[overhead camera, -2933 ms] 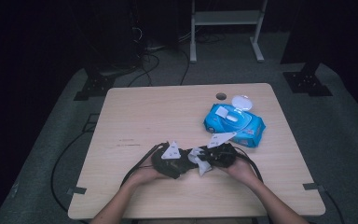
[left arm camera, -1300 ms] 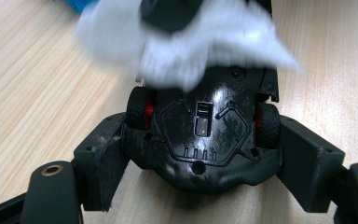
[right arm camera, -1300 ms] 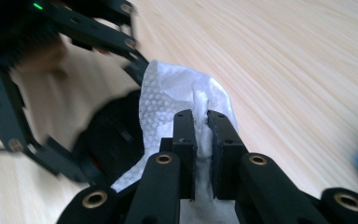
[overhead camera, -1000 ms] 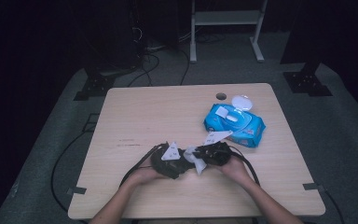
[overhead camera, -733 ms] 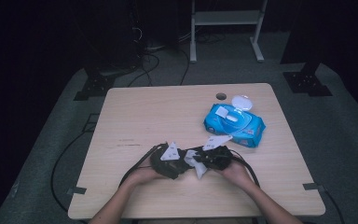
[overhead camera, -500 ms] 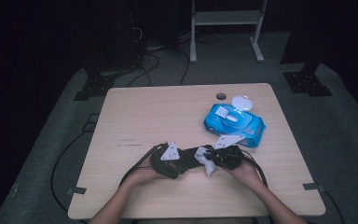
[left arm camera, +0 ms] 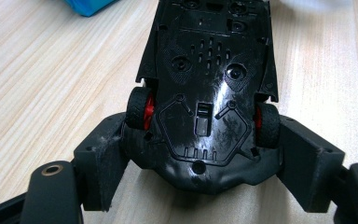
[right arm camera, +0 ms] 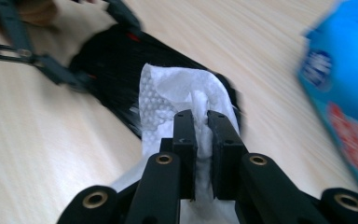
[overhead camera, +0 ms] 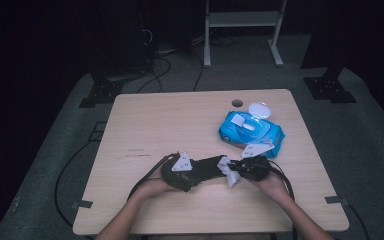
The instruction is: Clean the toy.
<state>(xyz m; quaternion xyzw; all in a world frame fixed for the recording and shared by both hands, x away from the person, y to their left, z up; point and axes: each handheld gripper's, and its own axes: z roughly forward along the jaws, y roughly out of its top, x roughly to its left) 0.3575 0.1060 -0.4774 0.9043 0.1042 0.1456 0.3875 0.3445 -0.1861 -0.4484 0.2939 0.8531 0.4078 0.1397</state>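
r gripper [right arm camera: 200, 122], clamped on wipe [right arm camera: 177, 88], slides back along toy car [left arm camera: 205, 93] held in l gripper [left arm camera: 200, 163]: wiping under way

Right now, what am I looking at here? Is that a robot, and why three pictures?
No robot: a person holds a hand tool with two black jaws in each hand. The high view looks down on the wooden table; the other two come from cameras riding on the tools. The left gripper clamps a black toy car with red wheel hubs, underside facing that camera. The right gripper pinches a white wet wipe against the car. Behind them lies a blue wipes pack, its round lid flipped open.
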